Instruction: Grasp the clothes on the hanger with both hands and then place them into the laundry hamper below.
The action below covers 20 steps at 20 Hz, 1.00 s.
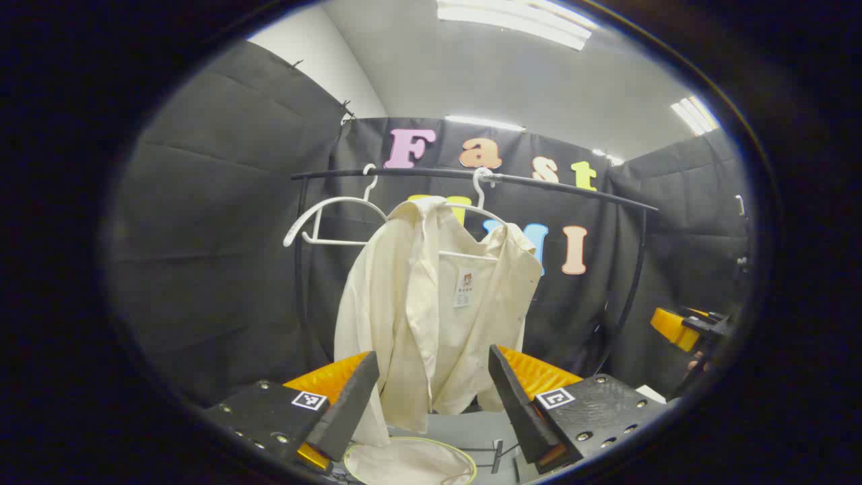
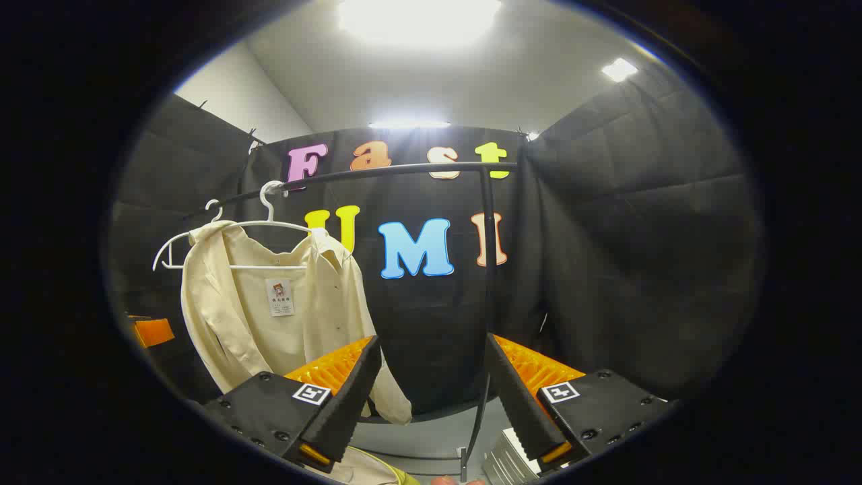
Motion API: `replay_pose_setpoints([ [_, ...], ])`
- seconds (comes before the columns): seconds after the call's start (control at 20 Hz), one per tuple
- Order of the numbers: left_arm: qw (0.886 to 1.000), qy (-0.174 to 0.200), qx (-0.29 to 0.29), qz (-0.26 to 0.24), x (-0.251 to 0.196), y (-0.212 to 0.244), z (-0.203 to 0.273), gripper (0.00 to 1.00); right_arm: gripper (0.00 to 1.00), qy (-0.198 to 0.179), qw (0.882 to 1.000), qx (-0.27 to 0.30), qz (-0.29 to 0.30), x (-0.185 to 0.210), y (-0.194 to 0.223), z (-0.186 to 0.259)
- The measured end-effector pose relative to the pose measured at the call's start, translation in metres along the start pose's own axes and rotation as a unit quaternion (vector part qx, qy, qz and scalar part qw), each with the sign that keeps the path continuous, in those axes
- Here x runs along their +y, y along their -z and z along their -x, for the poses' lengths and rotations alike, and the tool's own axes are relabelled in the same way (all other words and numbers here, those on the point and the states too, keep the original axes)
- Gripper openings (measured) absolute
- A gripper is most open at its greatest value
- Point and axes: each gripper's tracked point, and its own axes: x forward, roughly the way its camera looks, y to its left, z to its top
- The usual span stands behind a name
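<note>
- One cream shirt on the rail, hanging long-ways down, open front toward us; two white hangers, one bare
- One hamper right beneath
- Left gripper wide open, empty; right gripper wide too, shirt off to its left

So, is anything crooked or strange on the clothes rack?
Yes. The cream shirt hangs lopsided on its white hanger: one shoulder sits high at the collar, the other side droops, and the front falls open. Beside it, a second hanger is bare. Nothing looks torn or spilled.
</note>
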Motion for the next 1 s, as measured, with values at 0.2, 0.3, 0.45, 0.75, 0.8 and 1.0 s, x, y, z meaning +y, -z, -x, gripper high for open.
replay_pose_setpoints([
  [0.2, 1.000, -0.002, 0.002, -0.003, 0.005, 0.001, -0.003, 0.96, 0.98, 0.000, 1.000, 0.006, 0.006, 0.000, 0.002, 0.003],
  [0.3, 1.000, -0.003, -0.003, -0.004, 0.007, -0.002, -0.001, 0.97, 0.98, 0.000, 1.000, 0.005, 0.007, 0.000, 0.000, 0.007],
  [0.45, 1.000, -0.002, -0.009, -0.003, 0.008, -0.004, 0.005, 0.97, 0.98, -0.003, 1.000, 0.007, 0.008, 0.003, -0.001, 0.010],
  [0.75, 1.000, -0.010, -0.011, -0.010, 0.016, -0.004, 0.007, 0.96, 0.98, -0.012, 1.000, 0.021, 0.005, 0.011, 0.002, 0.010],
  [0.8, 1.000, -0.012, -0.012, -0.009, 0.018, -0.005, 0.010, 0.97, 0.98, -0.015, 1.000, 0.025, 0.007, 0.014, 0.002, 0.010],
  [1.0, 1.000, -0.020, -0.020, -0.006, 0.025, -0.010, 0.015, 0.96, 0.98, -0.025, 0.999, 0.026, 0.005, 0.024, -0.005, 0.003],
])
